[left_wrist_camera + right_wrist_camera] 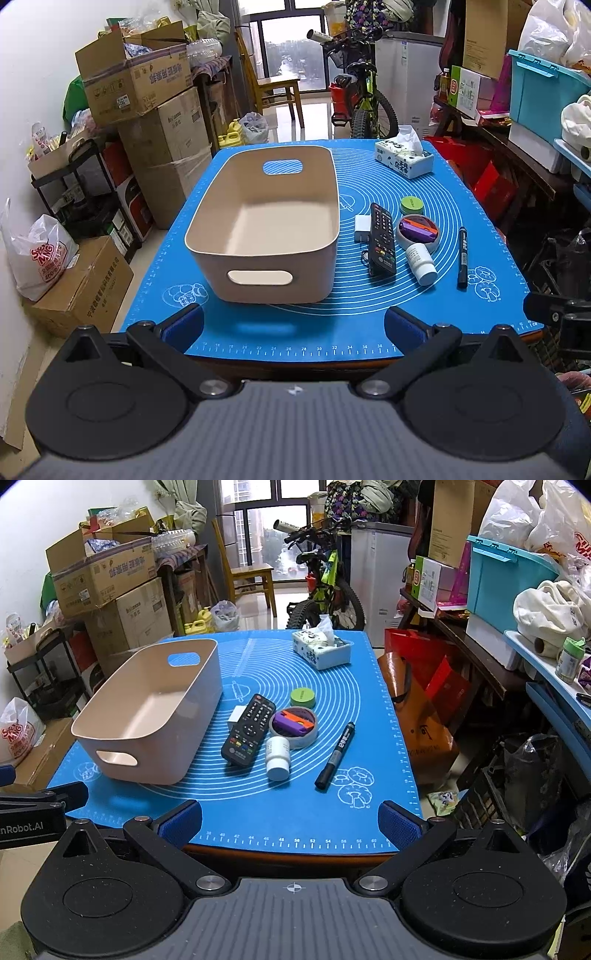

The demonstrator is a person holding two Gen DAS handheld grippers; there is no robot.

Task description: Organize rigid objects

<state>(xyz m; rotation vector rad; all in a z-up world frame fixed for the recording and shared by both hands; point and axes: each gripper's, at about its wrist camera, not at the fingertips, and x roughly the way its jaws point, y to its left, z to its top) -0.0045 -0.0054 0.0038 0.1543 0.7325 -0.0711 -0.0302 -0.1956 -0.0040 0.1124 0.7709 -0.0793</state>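
Left gripper (pixel 293 325) and right gripper (pixel 290 821) both spread wide, empty, at mat's (pixel 258 812) near edge. Marker (pixel 335 755), white bottle (pixel 277 758), remote (pixel 248 734), tape roll (pixel 293 725) lie right of empty beige bin (pixel 147 716); tissue box (pixel 320 648) far.

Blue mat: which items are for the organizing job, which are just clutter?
Job items:
beige bin, empty
remote
white adapter
pill bottle
tape roll holding a purple-orange piece
green lid
black marker

Lying about:
tissue pack, probably
cardboard boxes
bicycle
teal crate
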